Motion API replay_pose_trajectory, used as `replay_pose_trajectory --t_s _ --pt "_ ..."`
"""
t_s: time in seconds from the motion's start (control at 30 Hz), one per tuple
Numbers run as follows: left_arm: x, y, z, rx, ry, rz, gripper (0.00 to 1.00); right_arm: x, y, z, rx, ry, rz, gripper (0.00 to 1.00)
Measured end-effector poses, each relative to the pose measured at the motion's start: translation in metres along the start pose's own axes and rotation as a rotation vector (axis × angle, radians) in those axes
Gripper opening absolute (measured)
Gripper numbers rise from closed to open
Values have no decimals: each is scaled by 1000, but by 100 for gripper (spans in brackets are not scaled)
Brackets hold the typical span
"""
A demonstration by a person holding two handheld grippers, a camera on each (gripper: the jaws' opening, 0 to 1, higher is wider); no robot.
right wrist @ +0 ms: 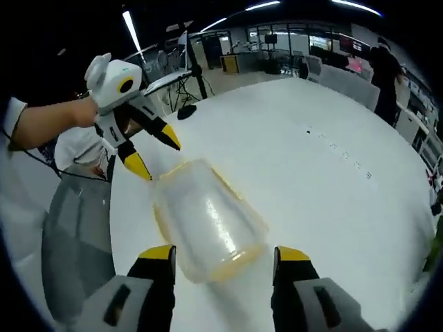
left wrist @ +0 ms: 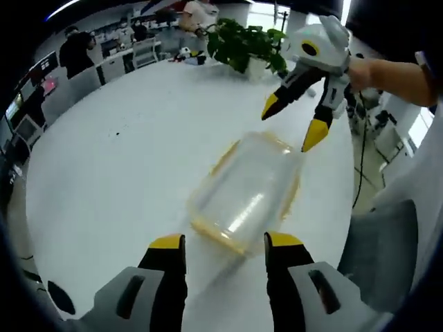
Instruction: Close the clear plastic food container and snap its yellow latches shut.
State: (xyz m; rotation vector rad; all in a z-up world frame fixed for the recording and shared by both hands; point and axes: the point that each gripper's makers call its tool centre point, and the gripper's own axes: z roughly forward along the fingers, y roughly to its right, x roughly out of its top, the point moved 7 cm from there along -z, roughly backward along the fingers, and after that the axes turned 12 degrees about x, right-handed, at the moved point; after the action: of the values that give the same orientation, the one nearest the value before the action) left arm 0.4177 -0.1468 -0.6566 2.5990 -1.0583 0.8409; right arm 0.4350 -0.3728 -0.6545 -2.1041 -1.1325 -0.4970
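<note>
Container (left wrist: 246, 197) of clear plastic with yellow trim lies on the white round table (left wrist: 111, 173) in the left gripper view, between the two grippers and just ahead of the left gripper (left wrist: 225, 252). That gripper's yellow-tipped jaws stand apart and empty, one to each side of the container's near end without touching it. Beyond the far end the right gripper (left wrist: 291, 124) hovers with jaws spread, tips pointed down at the yellow rim. A potted plant (left wrist: 246, 45) stands at the table's far edge.

From the right gripper view, the container (right wrist: 208, 221) sits just ahead of the right gripper (right wrist: 225, 263), whose jaws are wide and hold nothing. The left gripper (right wrist: 156, 152) hangs over the opposite end, also parted.

The lid appears to be on already, though whether it is fully seated is unclear through the blur. So the step in hand looks like approaching the latches. Next, one gripper should steady the box while the other presses a yellow latch down until it catches.
</note>
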Motion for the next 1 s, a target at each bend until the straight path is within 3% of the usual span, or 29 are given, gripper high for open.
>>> replay_pose_trajectory --t_s 0.17,0.33,0.5,0.87,1.0 --pt "0 8 7 12 -30 -44 44 -1 3 2 -35 13 65 54" --pt "5 8 8 26 -25 -181 45 -2 8 2 -74 37 152 52" --pt "6 4 8 52 -29 -313 44 -1 4 7 -57 88 231 52" --pt "-1 4 15 64 -50 -441 41 -10 8 16 -81 99 335 48" --pt "0 4 17 60 -45 -494 41 -10 7 20 -69 136 391 47"
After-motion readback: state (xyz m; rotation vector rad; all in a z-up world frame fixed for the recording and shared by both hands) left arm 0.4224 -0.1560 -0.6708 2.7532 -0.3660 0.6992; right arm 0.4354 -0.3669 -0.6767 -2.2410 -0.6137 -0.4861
